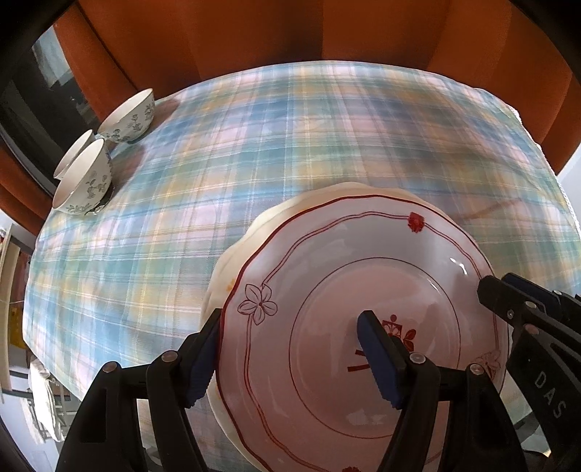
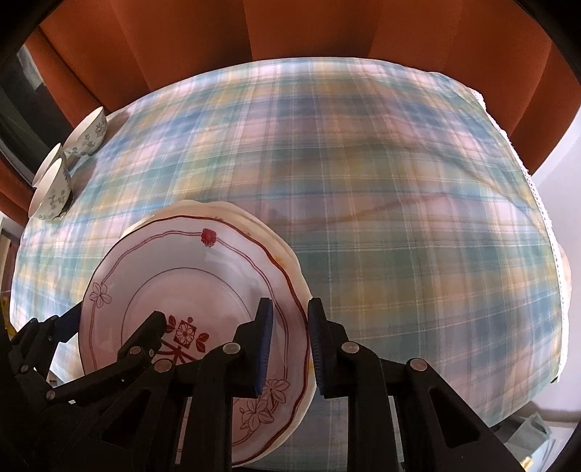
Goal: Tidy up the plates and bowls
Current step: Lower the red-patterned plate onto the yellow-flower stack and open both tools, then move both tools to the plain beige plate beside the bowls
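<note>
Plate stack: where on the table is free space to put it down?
The plaid tablecloth is bare from the plate stack to the far edge by the orange curtain and to the right edge. Crowded only at far left, where three bowls cluster.
</note>
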The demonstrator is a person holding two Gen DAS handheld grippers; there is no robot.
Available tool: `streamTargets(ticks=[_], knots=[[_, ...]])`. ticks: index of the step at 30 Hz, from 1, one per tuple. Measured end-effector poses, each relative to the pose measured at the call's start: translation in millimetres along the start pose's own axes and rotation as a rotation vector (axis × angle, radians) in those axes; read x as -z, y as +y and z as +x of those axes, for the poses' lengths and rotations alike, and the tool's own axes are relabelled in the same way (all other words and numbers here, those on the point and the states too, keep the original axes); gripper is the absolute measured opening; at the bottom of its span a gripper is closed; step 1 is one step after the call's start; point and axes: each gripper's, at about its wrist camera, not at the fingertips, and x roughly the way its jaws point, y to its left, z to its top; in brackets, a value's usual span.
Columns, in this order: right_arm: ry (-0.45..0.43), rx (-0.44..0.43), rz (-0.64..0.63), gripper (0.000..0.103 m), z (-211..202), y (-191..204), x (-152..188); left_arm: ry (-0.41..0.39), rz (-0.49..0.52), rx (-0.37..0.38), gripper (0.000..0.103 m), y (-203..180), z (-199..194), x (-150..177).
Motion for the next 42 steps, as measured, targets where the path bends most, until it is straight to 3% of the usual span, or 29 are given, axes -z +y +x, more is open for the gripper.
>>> streamTargets(ticks=[8, 16, 18, 23, 26, 32, 42], knots=[[0.002, -0.041, -0.035, 0.023, 3.6, 6.6, -2.8, -0.025, 0.033, -0.059, 0.082, -5.0, 5.8, 1.6], [0.000, -0.055, -0.051, 0.023, 6.2, 6.8, -8.7, -0.015, 0.000, 0.001, 0.091, 1.5, 4.1, 0.0], [0.002, -0.048, -0.064, 0.025, 6.5, 9.7, -9.1, -0.009, -0.009, 0.012, 0.092, 3.8, 2.9, -0.2], [-0.008, -0.049, -0.113, 0.051, 3.5, 21.6, -9.8, -0.006, -0.063, 0.042, 0.092, 18.7, -3.1, -1.5], [-0.024, -0.046, -0.131, 0.057, -0.7, 29.2, -11.7, -0.012, -0.080, 0.058, 0.092, 28.1, -5.6, -2.0], [-0.056, -0.023, -0.131, 0.062, -5.1, 48.9, -17.2, -0.036, -0.078, 0.097, 0.092, 50.2, -7.0, -6.2], [-0.053, 0.025, -0.035, 0.063, -6.6, 102.6, -21.3, -0.036, 0.020, 0.161, 0.091, 105.9, -4.7, -20.9]])
